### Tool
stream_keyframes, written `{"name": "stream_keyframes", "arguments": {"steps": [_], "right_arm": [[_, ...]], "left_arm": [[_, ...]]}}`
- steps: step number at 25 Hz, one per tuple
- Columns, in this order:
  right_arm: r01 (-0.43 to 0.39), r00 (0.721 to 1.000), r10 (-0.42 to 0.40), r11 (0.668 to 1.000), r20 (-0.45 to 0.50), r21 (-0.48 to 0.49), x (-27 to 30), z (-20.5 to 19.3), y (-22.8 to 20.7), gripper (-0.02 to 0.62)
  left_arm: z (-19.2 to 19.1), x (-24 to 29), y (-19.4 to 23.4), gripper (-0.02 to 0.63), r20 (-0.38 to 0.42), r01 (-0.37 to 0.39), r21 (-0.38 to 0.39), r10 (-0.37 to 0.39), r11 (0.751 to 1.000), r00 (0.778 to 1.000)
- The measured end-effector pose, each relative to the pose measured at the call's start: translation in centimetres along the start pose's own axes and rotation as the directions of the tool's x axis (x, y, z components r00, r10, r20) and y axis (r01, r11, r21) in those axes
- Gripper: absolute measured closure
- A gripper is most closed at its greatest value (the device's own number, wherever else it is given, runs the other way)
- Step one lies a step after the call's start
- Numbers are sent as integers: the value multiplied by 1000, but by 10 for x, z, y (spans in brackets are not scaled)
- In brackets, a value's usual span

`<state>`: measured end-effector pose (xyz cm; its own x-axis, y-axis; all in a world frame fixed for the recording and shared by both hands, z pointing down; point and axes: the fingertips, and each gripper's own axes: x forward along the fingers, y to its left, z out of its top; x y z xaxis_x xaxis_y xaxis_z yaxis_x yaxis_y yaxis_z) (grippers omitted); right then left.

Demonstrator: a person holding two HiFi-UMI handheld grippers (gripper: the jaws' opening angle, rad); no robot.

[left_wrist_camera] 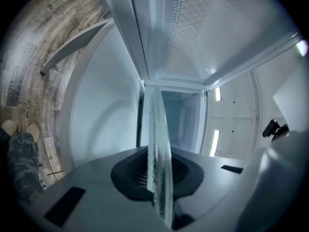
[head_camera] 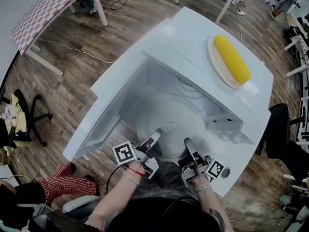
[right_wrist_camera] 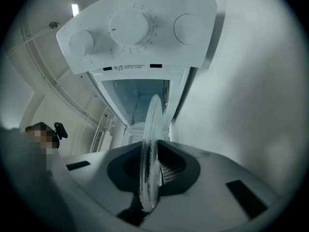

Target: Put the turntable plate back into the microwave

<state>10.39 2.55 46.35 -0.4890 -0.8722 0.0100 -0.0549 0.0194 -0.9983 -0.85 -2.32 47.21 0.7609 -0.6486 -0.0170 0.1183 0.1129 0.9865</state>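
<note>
The clear glass turntable plate (head_camera: 164, 122) lies level at the mouth of the white microwave (head_camera: 193, 42), partly inside the cavity. My left gripper (head_camera: 155, 135) grips its near rim on the left and my right gripper (head_camera: 187, 142) grips it on the right. In the left gripper view the plate (left_wrist_camera: 158, 144) stands edge-on between the jaws of the left gripper (left_wrist_camera: 161, 187), with the cavity (left_wrist_camera: 182, 120) beyond. In the right gripper view the plate (right_wrist_camera: 150, 144) is clamped the same way in the right gripper (right_wrist_camera: 148, 187), under the control panel (right_wrist_camera: 135, 28) with its dials.
The microwave door (head_camera: 104, 112) hangs open to the left; its perforated window (left_wrist_camera: 212, 28) is close to the left gripper. On top of the microwave sits a dish with a yellow corn cob (head_camera: 232, 59). A checked table (head_camera: 46, 6) and black chair (head_camera: 29, 115) stand left.
</note>
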Motion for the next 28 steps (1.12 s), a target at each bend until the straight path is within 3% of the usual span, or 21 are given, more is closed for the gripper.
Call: {"name": "stream_keyframes", "arguments": {"steps": [28], "right_arm": [[-2, 997, -3, 997, 78, 72, 16, 47, -24, 554]], "left_arm": [[9, 44, 13, 572, 77, 2, 32, -5, 999, 997]]}}
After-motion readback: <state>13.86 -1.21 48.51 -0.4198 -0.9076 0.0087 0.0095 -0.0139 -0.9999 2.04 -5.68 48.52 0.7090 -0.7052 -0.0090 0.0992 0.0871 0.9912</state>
